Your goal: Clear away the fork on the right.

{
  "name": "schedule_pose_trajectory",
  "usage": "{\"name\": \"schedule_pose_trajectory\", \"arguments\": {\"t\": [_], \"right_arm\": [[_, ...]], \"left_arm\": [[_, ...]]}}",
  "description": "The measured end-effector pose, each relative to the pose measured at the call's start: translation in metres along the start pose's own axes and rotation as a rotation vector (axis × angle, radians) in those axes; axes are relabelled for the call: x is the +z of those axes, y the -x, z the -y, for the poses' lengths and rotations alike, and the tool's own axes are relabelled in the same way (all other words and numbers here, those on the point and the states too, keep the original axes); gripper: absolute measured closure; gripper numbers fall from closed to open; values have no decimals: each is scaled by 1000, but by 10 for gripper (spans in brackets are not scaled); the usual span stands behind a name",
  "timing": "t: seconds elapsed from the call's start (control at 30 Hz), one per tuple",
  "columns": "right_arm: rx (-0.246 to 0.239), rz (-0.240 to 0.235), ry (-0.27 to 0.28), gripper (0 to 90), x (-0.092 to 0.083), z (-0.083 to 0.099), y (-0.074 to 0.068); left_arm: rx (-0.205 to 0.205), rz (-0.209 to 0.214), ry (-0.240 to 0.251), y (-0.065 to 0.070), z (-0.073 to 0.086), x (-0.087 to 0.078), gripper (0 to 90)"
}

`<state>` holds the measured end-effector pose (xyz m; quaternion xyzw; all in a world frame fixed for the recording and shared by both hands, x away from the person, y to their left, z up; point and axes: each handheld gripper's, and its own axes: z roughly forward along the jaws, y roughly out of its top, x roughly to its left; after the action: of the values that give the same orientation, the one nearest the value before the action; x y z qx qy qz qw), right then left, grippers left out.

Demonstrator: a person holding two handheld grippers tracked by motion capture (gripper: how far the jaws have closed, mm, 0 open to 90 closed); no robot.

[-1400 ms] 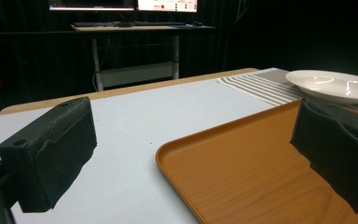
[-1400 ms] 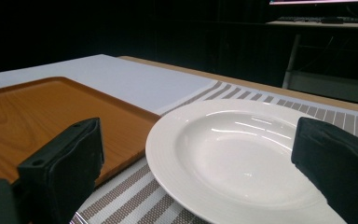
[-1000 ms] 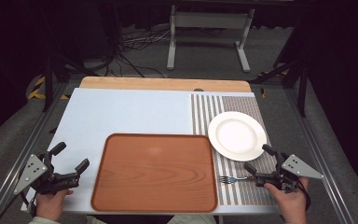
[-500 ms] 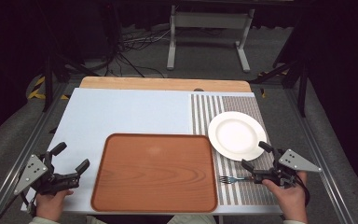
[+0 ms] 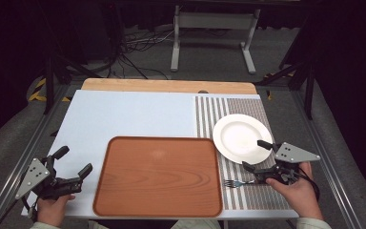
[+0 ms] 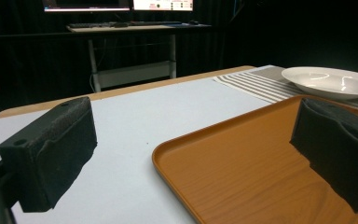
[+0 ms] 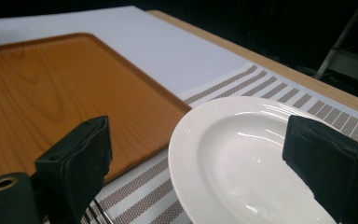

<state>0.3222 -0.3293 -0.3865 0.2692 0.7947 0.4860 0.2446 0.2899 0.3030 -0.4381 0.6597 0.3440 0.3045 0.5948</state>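
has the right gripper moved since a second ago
Yes. The right gripper has shifted up the high view toward the white plate, one jaw now over its rim; jaws empty, just closing slightly.

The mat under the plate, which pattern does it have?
Grey and white stripes on the mat, clearest in the high view.

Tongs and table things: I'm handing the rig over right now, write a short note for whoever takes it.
Left tongs: open, empty, at the near left corner beside the brown wooden tray.
Right tongs: open, jaws just closing slightly, nothing between them, over the near rim of the round white plate.
Small metal fork: flat on the striped placemat, near the right tongs.
Done: nothing is on the tray yet.
Left: probably plate and fork go onto the tray.
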Motion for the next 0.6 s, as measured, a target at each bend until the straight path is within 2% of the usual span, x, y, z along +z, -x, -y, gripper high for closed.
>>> {"name": "schedule_pose_trajectory", "arguments": {"t": [0.07,0.17,0.2,0.23,0.43,0.6], "right_arm": [[-14,-7,-21,91,0,-4,1],[-48,-22,-86,91,0,-13,1],[-48,-22,-86,91,0,-13,1],[-74,-34,-133,91,3,-16,1],[-114,-59,-217,91,8,-22,1],[-160,-83,-319,90,11,-27,-1]], "left_arm": [[1,1,0,0,0,0,8],[2,3,-1,0,0,0,8],[2,3,-1,0,0,0,8],[2,4,-1,1,0,0,8],[2,3,0,0,-1,-1,8],[3,1,2,0,-1,-1,8]]}}
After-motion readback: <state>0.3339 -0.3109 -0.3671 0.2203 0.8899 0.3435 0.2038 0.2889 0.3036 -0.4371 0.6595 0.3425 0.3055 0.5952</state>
